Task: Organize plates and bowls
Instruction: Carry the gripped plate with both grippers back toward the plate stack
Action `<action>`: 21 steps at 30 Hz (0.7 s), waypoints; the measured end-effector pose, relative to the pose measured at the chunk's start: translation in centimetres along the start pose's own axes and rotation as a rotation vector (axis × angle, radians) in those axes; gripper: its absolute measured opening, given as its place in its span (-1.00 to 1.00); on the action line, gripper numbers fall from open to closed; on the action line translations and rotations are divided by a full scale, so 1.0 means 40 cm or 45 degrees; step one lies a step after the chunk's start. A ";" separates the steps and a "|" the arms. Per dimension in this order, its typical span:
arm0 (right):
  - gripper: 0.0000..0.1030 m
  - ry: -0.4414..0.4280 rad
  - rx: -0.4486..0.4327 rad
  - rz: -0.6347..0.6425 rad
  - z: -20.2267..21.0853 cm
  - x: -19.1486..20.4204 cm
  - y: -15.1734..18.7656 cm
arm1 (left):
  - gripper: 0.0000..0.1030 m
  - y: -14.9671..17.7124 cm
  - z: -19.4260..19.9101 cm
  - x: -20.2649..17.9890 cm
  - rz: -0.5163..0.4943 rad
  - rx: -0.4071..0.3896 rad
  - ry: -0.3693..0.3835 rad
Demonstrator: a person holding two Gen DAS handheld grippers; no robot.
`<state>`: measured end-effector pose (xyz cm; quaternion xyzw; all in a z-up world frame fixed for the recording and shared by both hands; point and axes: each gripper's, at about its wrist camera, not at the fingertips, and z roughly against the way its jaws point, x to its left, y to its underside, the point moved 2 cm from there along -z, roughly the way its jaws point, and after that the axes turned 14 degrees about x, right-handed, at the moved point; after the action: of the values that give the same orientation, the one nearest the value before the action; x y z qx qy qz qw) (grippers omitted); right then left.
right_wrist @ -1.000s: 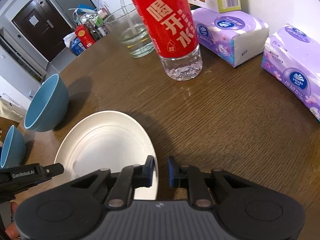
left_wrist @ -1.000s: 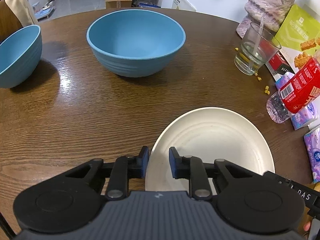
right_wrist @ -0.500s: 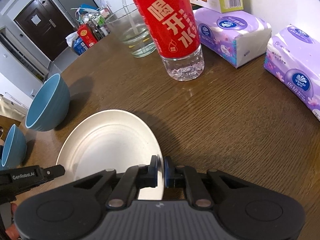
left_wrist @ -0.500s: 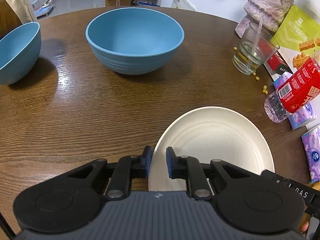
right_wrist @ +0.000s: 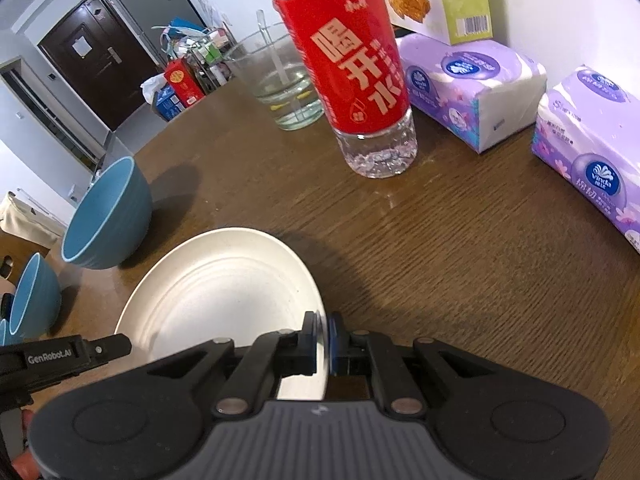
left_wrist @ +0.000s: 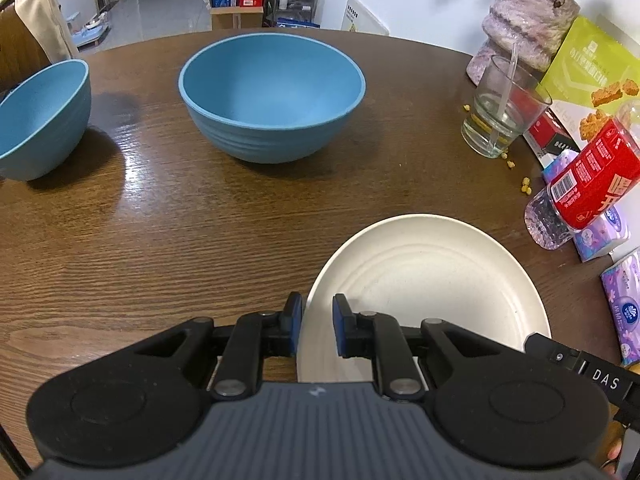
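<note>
two grippers now hold the same round cream-white plate (left_wrist: 432,280) by opposite parts of its near rim. over the last second the right gripper (right_wrist: 323,338) has drawn its blue pads together until they clamp the plate's right edge, where a moment earlier they stood apart on either side of it, and the left gripper (left_wrist: 316,326) has narrowed its jaws around the left part of the rim, one pad outside and one over the inner face. from the left wrist view a sliver of gap remains beside the rim, but the jaws look as closed as the lip allows, so i read it as a grip too. neither hand has travelled, so my judgement is that the grasp is just finished and the lift has not yet begun; the next step is probably to carry the plate to wherever the dishes are gathered. the plate sits flat on the dark brown round wooden table (left_wrist: 160,240), near the person's edge, shallow, matte, empty, with faint concentric rings in its well. beyond it stands a large blue ribbed bowl (left_wrist: 272,96), and a second blue bowl (left_wrist: 40,120) farther left, both empty and well apart from the plate. a red-labelled clear water bottle (right_wrist: 352,68) and a drinking glass (right_wrist: 280,88) stand near the plate's right, worth avoiding on any lift.
</note>
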<state>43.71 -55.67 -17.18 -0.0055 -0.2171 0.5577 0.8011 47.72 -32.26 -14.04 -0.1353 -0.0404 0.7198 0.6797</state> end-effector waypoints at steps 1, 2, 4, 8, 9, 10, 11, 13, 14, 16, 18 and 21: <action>-0.88 -0.001 -0.003 0.003 0.002 0.003 0.000 | -0.68 0.001 0.004 0.003 0.001 -0.004 -0.001; -0.88 -0.002 -0.006 0.005 0.004 0.006 0.000 | -0.68 0.002 0.007 0.004 0.002 -0.008 -0.002; -0.88 -0.005 -0.009 0.013 0.006 0.014 0.000 | -0.68 0.004 0.016 0.010 0.006 -0.017 -0.003; -0.88 -0.013 -0.016 0.036 0.015 0.036 0.002 | -0.68 0.010 0.037 0.030 0.021 -0.034 -0.007; -0.88 -0.016 -0.018 0.043 0.017 0.043 0.003 | -0.68 0.012 0.042 0.037 0.026 -0.038 -0.009; -0.88 -0.019 -0.019 0.049 0.019 0.051 0.003 | -0.68 0.014 0.048 0.044 0.033 -0.043 -0.010; -0.88 -0.024 -0.021 0.057 0.021 0.060 0.005 | -0.68 0.017 0.055 0.052 0.040 -0.048 -0.012; -0.88 -0.032 -0.025 0.076 0.026 0.078 0.008 | -0.68 0.023 0.069 0.069 0.055 -0.058 -0.015; -0.88 -0.036 -0.026 0.084 0.028 0.087 0.009 | -0.68 0.026 0.076 0.078 0.064 -0.063 -0.018; -0.88 -0.042 -0.026 0.105 0.032 0.108 0.013 | -0.68 0.033 0.090 0.095 0.081 -0.073 -0.021; -0.88 -0.049 -0.027 0.125 0.036 0.126 0.017 | -0.68 0.040 0.105 0.113 0.099 -0.085 -0.025; -0.88 -0.059 -0.028 0.155 0.042 0.158 0.024 | -0.68 0.050 0.125 0.141 0.124 -0.101 -0.029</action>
<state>44.04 -50.03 -13.73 -0.0148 -0.2410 0.6029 0.7604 44.32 -26.20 -10.50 -0.1559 -0.0700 0.7513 0.6374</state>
